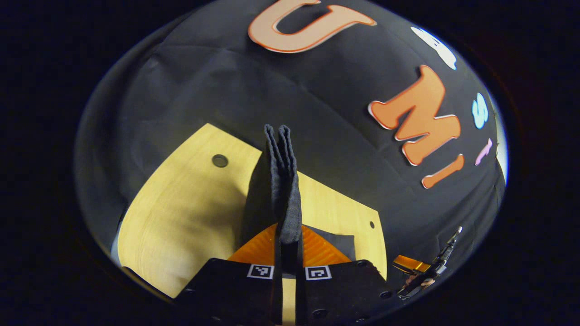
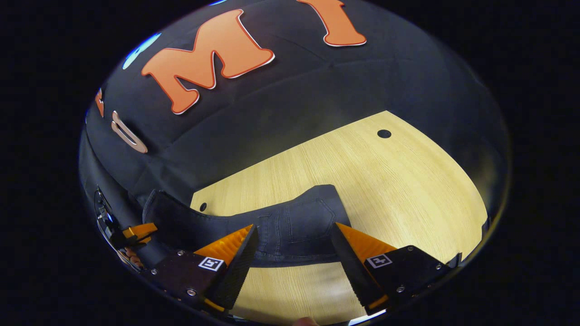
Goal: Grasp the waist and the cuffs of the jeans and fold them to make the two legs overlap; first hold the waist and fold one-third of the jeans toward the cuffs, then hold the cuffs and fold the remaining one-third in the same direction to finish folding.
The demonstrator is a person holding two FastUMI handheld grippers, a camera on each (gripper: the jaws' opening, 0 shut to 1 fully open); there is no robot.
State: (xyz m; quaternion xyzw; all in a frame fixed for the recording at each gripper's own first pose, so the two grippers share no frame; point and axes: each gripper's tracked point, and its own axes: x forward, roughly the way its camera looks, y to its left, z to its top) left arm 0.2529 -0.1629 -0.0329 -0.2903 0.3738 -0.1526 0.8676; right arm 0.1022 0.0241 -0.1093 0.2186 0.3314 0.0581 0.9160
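On table (image 2: 408,190): jeans (image 2: 299,226); left gripper (image 1: 288,253) pinches cuffs; no readable labels.

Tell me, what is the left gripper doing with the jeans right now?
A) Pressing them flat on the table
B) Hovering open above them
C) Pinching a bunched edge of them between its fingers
C: in the left gripper view, the left gripper has both fingers closed on a raised fold of the jeans.

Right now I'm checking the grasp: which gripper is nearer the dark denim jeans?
Left. The left gripper is shut on a bunched edge of the dark denim jeans. The right gripper is open, its fingers straddling the pocket area without pressing it.
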